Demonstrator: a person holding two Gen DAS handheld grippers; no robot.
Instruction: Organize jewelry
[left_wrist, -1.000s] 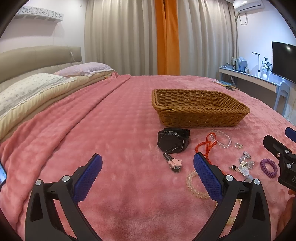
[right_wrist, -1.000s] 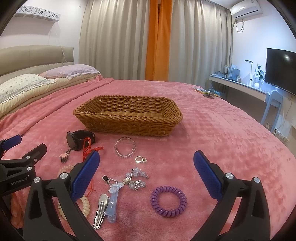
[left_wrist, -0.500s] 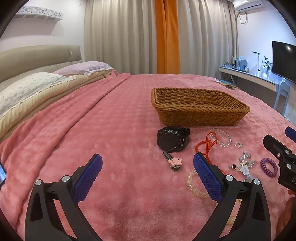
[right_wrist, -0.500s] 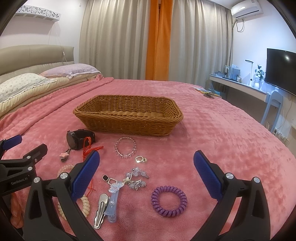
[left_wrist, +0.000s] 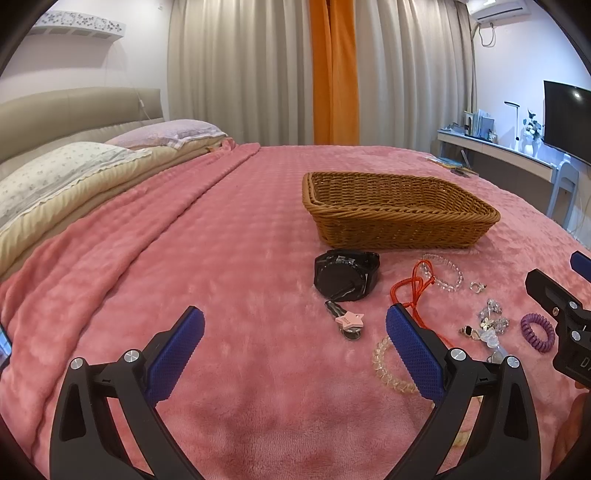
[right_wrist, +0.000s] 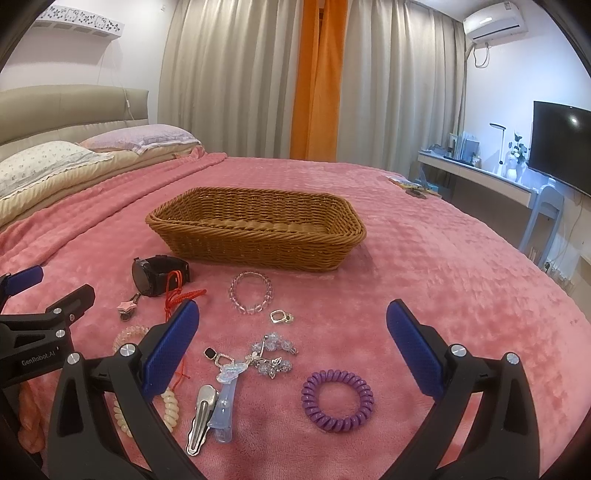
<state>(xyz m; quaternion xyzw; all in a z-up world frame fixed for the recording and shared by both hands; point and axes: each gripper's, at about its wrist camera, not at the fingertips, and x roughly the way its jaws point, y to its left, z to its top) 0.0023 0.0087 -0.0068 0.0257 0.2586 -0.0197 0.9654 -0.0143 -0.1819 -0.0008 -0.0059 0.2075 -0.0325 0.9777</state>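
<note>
A brown wicker basket (right_wrist: 255, 225) (left_wrist: 395, 210) stands on the pink bedspread. In front of it lies the jewelry: a black watch (right_wrist: 159, 275) (left_wrist: 345, 275), a red cord (right_wrist: 177, 291), a clear bead bracelet (right_wrist: 251, 291), a silver ring (right_wrist: 280, 316), a pink star charm (left_wrist: 349, 320), crystal charms (right_wrist: 271, 354), hair clips (right_wrist: 212, 410) and a purple coil hair tie (right_wrist: 337, 400). My right gripper (right_wrist: 291, 347) hovers open over the charms and the hair tie. Left of the pile, my left gripper (left_wrist: 293, 350) is open with nothing between its fingers.
Pillows (left_wrist: 66, 173) and a headboard (left_wrist: 74, 114) lie at the left. A desk (right_wrist: 480, 177), a chair (right_wrist: 543, 218) and a TV (right_wrist: 561, 140) stand at the right, beyond the bed's edge. Curtains (right_wrist: 258, 74) hang at the back. Wide pink bedspread (left_wrist: 166, 240) spreads left of the basket.
</note>
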